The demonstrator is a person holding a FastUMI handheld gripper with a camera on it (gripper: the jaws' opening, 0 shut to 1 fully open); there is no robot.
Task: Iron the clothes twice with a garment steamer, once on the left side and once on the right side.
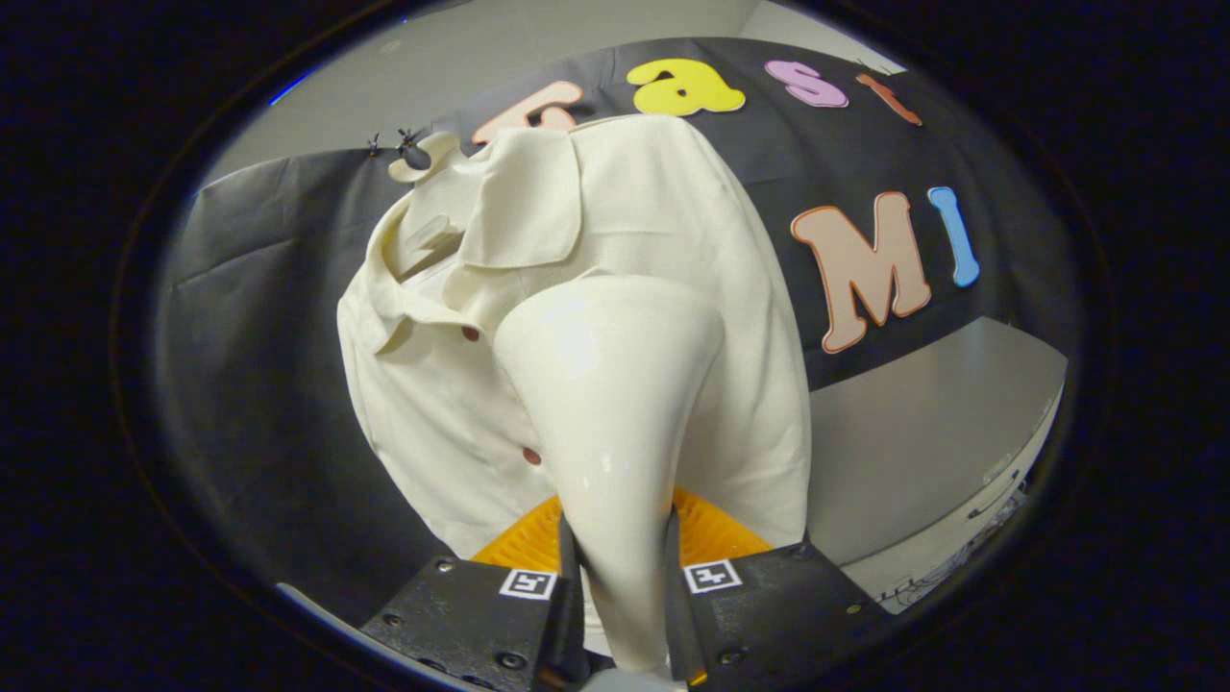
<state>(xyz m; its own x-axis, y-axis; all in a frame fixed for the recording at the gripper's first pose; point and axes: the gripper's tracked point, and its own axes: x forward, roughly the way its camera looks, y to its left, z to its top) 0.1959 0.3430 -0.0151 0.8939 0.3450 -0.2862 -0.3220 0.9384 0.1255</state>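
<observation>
Gripper (620, 577) clamped on steamer (610, 384), head against hanging shirt (577, 288).

Gripper (620, 586) with dark blocky carriages, screws, square black-and-white markers beside the fingers (565, 615)

The steamer (607, 404) hides the shirt's (423, 413) middle.
</observation>
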